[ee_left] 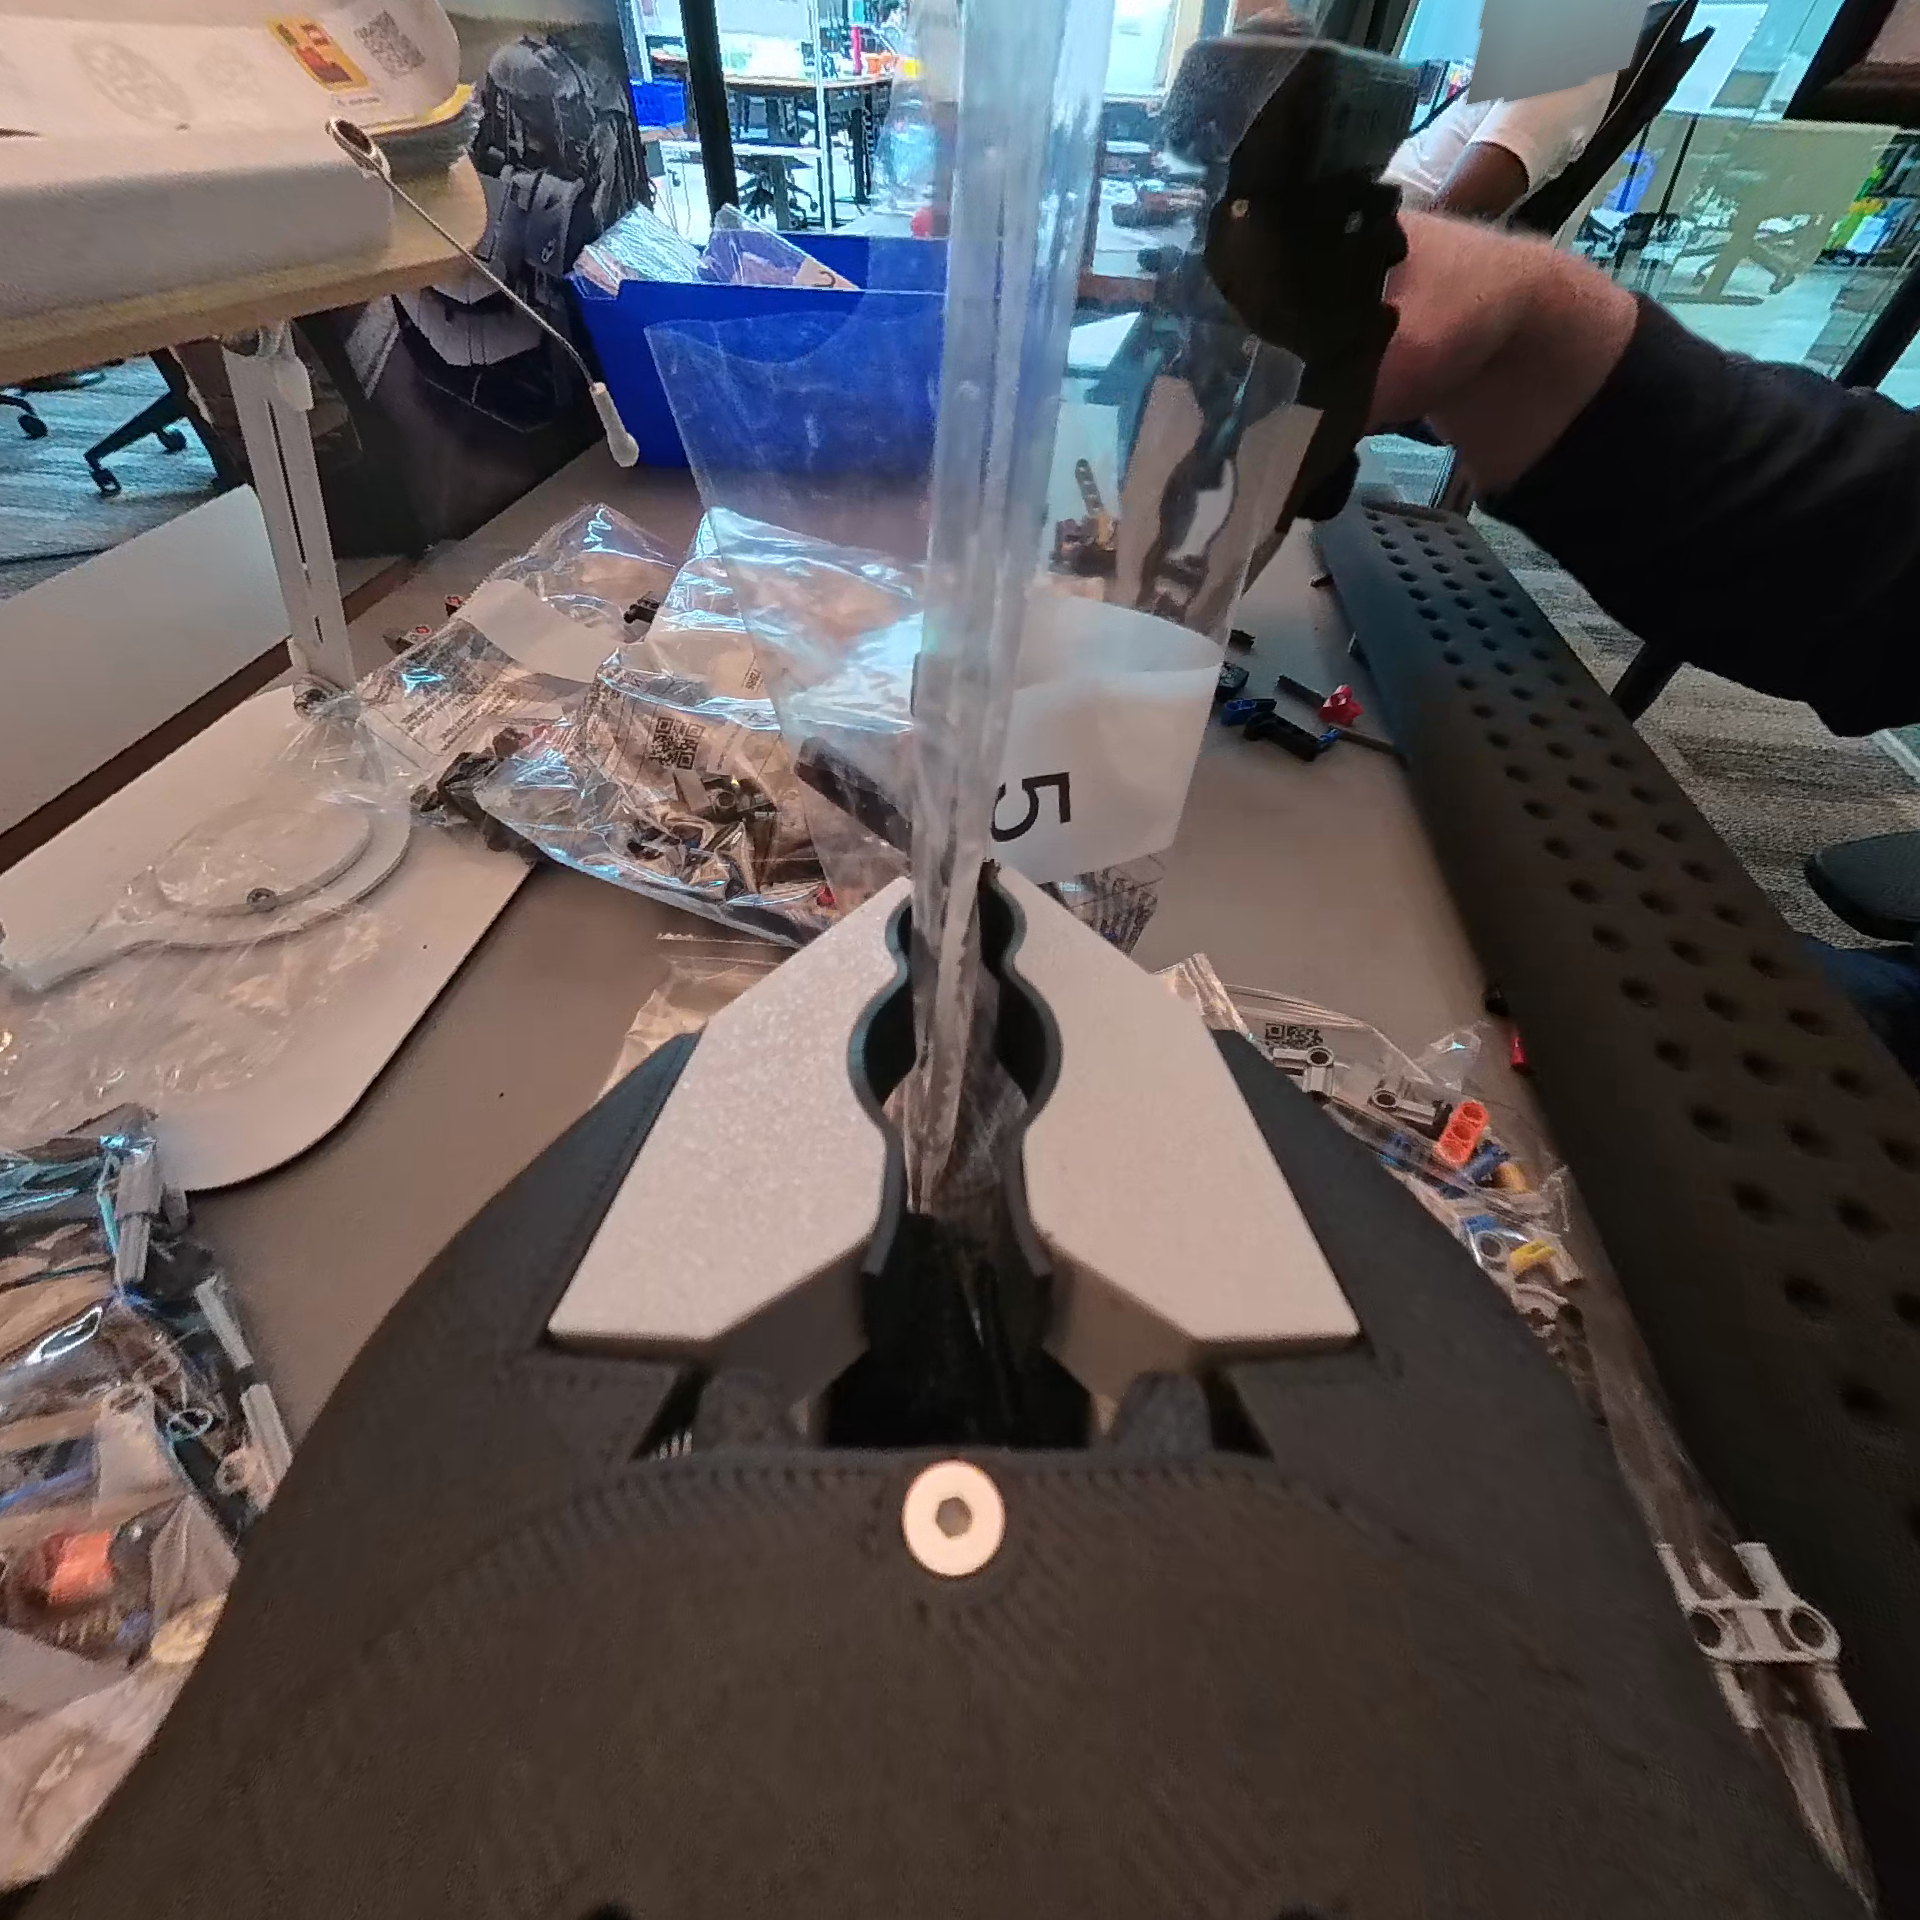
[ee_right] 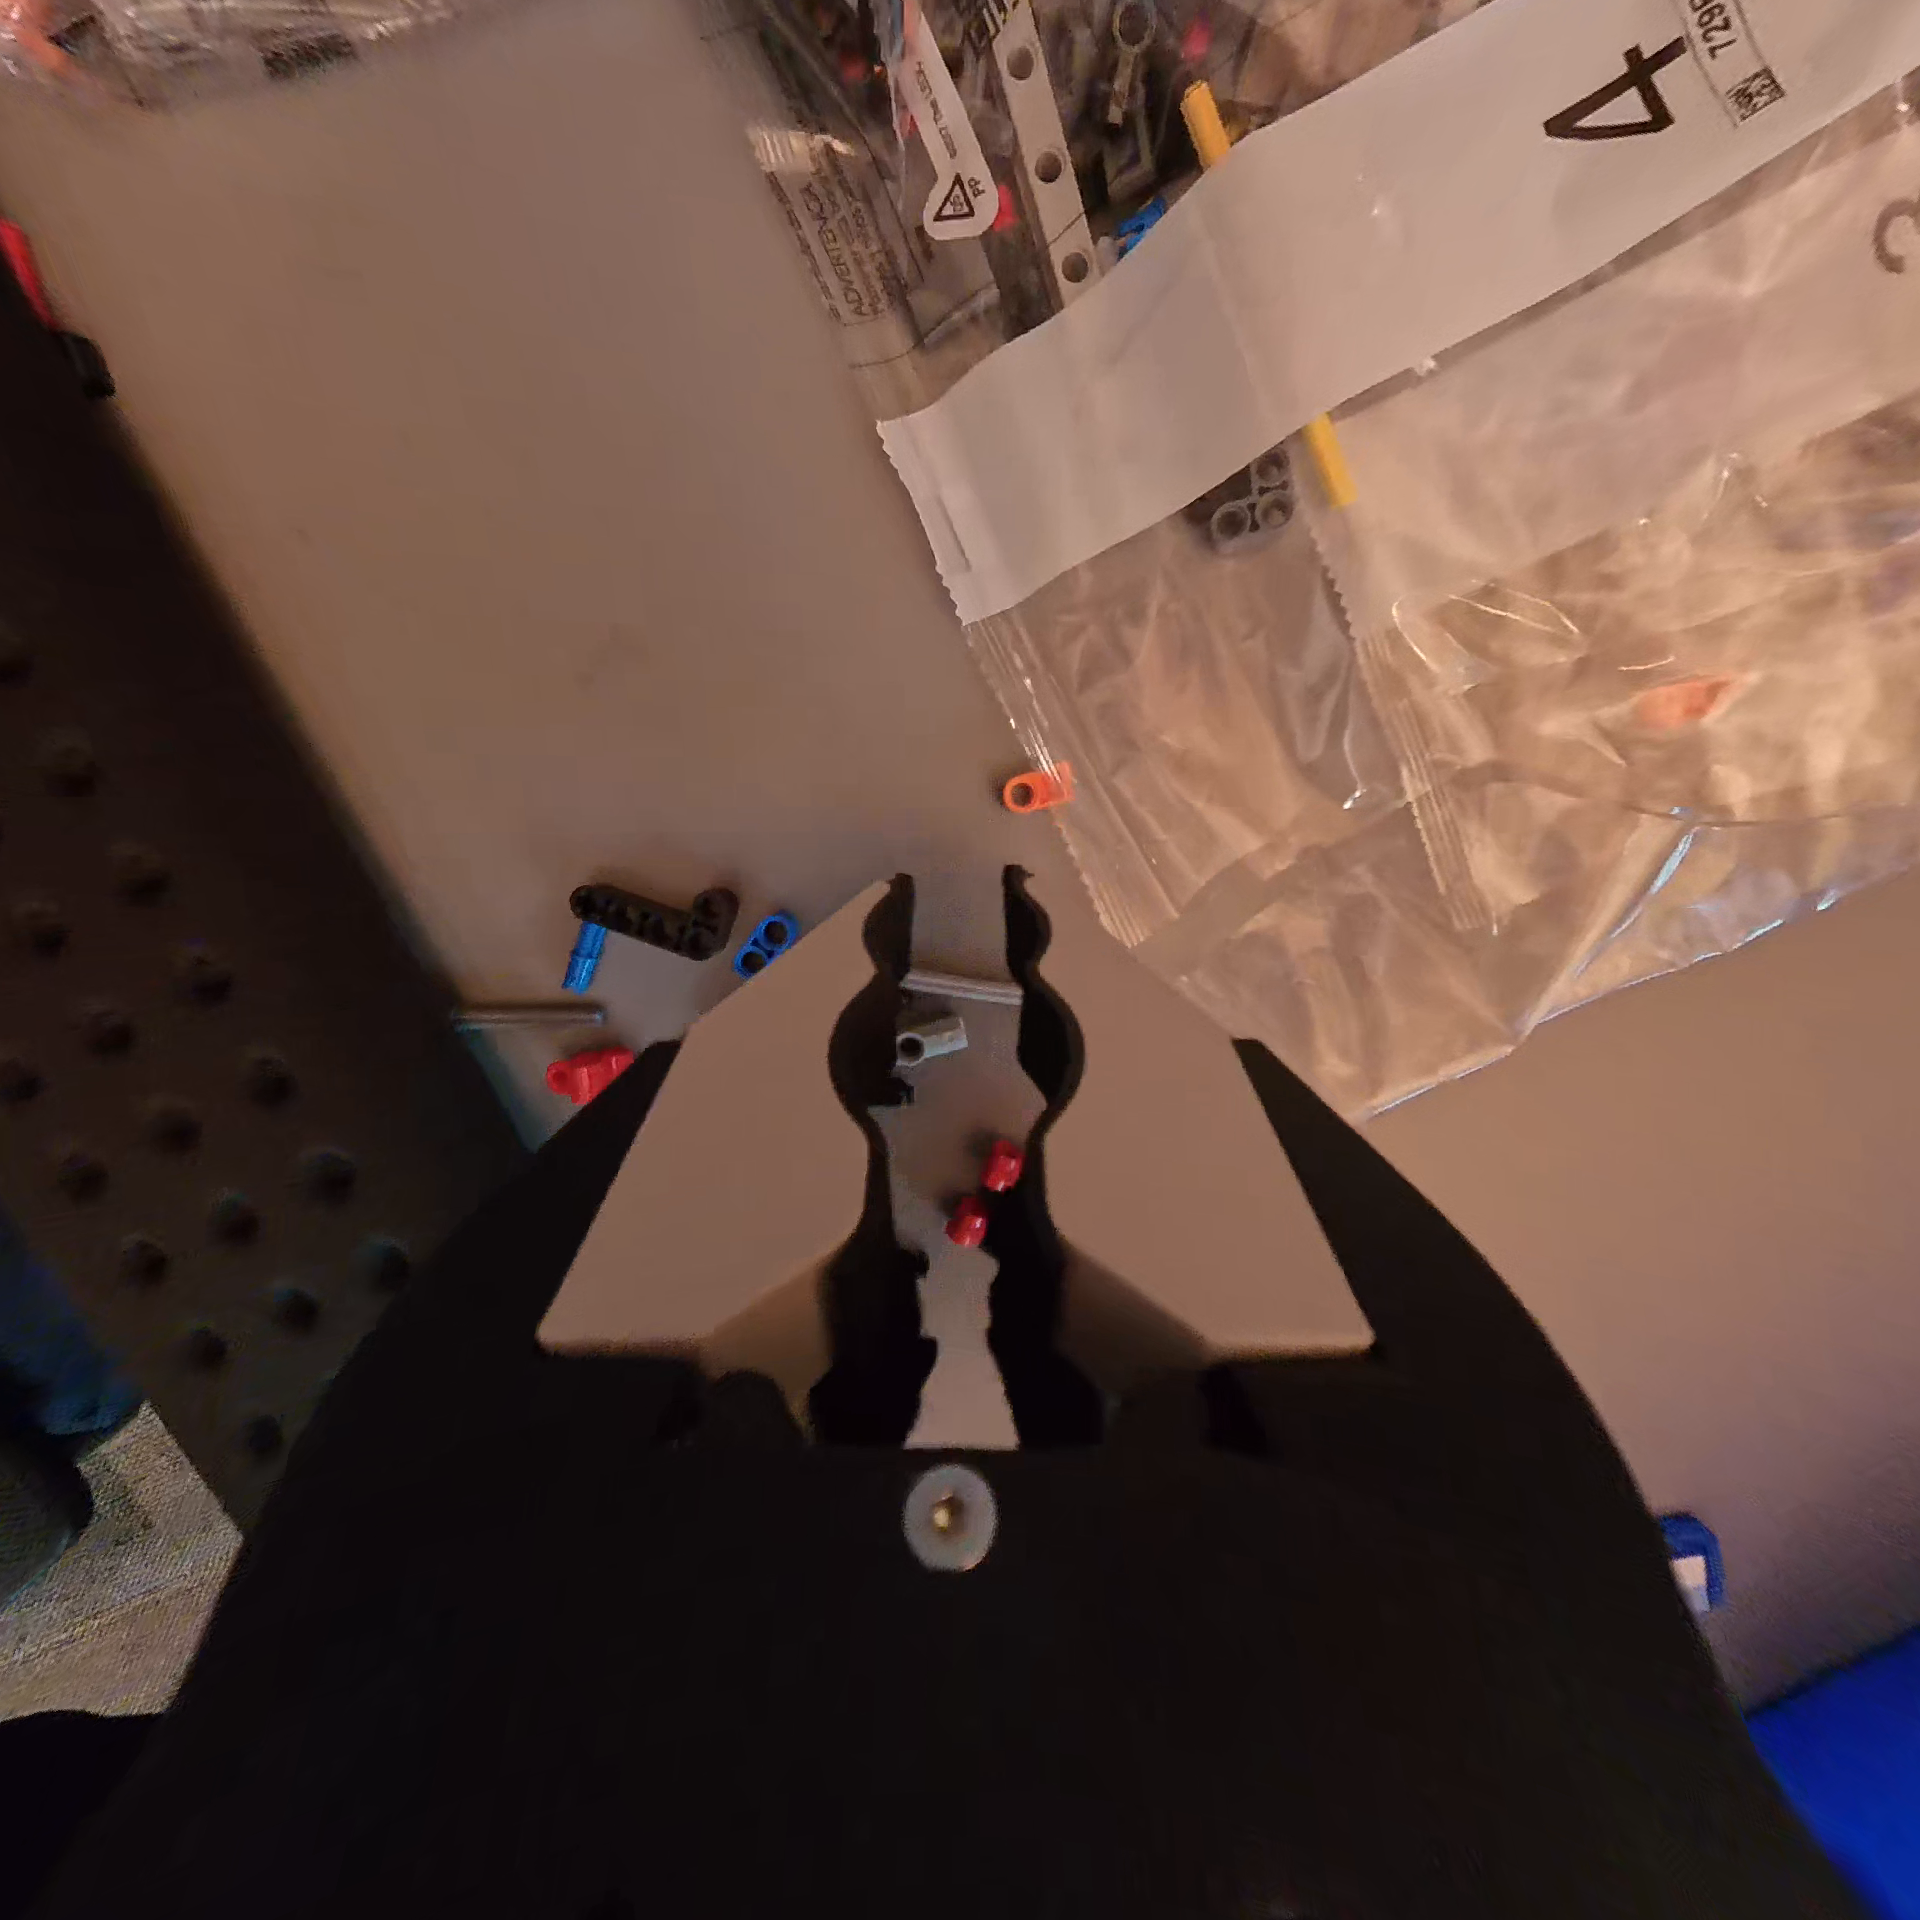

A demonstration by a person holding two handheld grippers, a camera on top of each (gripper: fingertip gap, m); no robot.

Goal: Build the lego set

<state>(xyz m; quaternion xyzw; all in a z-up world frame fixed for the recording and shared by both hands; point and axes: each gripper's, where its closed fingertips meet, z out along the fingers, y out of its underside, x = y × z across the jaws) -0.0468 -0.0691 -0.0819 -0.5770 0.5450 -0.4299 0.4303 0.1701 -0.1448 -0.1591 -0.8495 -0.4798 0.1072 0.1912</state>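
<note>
Lego bag (ee_left: 966,436) pinched in my left gripper (ee_left: 951,904), emptying; right gripper (ee_right: 956,894), narrowly parted, must pick loose pieces (ee_right: 977,1195) beneath.

A: Where does the left wrist view look from?
B: Low behind its hand-held gripper (ee_left: 951,904), facing level across the counter (ee_left: 582,997).
A: And the right?
B: Above its hand-held gripper (ee_right: 958,883), facing steeply down, close. Both show the loose pieces (ee_right: 665,920).

A glossy, crinkled clear plastic bag (ee_left: 977,499) hangs over a smooth matt table (ee_left: 582,987).
</note>
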